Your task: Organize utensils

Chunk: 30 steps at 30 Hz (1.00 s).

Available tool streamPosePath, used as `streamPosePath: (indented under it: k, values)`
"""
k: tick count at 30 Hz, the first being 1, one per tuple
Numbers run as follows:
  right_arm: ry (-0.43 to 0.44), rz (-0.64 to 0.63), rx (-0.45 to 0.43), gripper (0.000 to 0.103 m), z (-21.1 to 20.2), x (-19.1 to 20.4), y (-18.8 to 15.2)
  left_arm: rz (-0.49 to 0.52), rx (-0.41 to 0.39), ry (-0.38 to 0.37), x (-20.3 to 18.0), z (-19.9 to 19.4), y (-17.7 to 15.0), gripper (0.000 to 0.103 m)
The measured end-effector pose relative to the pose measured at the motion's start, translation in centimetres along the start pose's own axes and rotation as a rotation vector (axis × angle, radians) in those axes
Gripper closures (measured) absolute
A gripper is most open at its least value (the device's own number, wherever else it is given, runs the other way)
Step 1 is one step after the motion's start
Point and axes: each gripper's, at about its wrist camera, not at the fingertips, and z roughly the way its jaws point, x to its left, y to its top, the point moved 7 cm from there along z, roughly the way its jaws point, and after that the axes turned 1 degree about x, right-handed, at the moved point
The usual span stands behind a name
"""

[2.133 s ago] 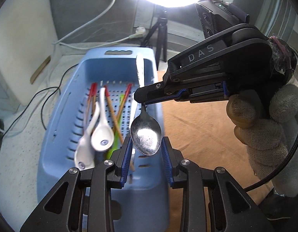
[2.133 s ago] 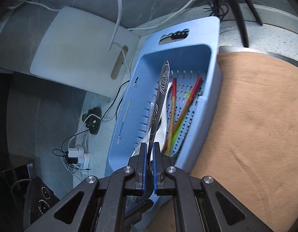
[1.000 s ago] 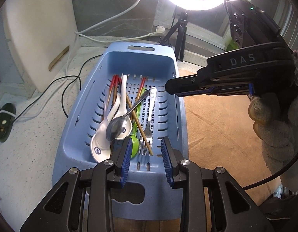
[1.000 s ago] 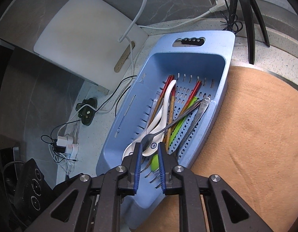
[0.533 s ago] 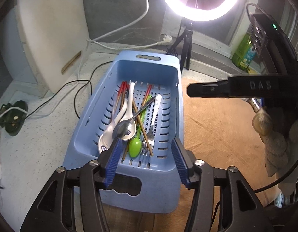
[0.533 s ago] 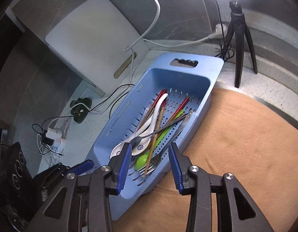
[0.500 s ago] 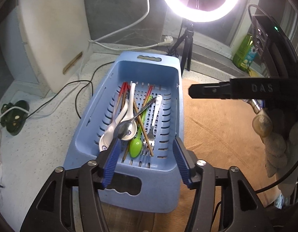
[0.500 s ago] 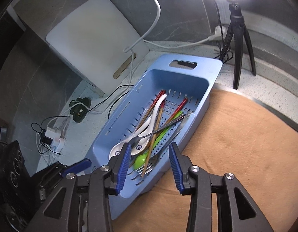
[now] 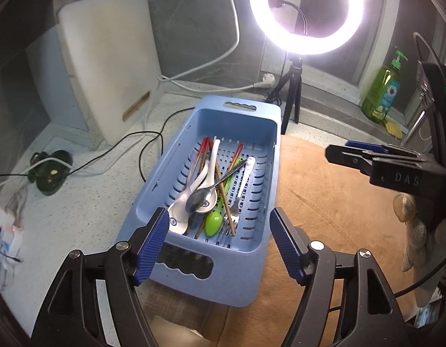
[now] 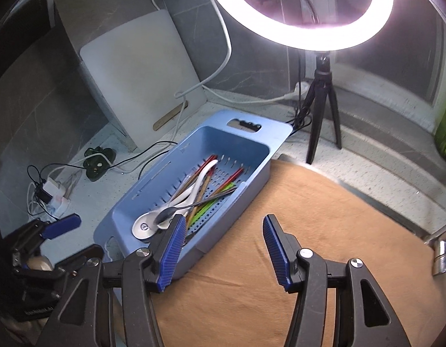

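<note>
The slotted light-blue plastic drainer basket (image 9: pixel 253 263) holds all the utensils in view, which suggests it is the collecting place. A polished steel spoon (image 9: pixel 200 197) lies diagonally on top of the heap, bowl toward 7 o'clock and handle toward 1 o'clock, resting across two white ceramic soup spoons (image 9: pixel 204 177), red-tipped wooden chopsticks (image 9: pixel 223 193), a lime-green plastic spoon (image 9: pixel 213 220) and a steel fork (image 9: pixel 237 205). The basket sits on the speckled counter (image 9: pixel 87 202), its right side overlapping the tan cloth (image 9: pixel 338 202) at 3 o'clock. The left gripper (image 9: pixel 217 245) hovers over the near rim, jaws spread wide and empty; the right gripper (image 10: pixel 221 251) hangs above the cloth, likewise parted, holding nothing. A lit ring lamp (image 9: pixel 305 11) stands at 12 o'clock.
</note>
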Motion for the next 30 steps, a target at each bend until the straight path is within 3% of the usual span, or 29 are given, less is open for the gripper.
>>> streamPosePath:
  k: [4,10,30]
  values:
    - [-0.02,-0.018,-0.05,0.036,-1.5,-0.2,0.0,-0.024,-0.021,0.008,-0.3,-1.1,0.3,0.026]
    - [-0.036,-0.048,-0.082,0.035,-2.8,-0.2,-0.1,-0.031,-0.045,0.019,-0.9,-2.1,0.6,0.025]
    - [-0.003,-0.048,-0.072,0.03,-3.3,0.0,-1.4,-0.066,-0.036,0.026,-1.3,-2.9,-0.2,0.025]
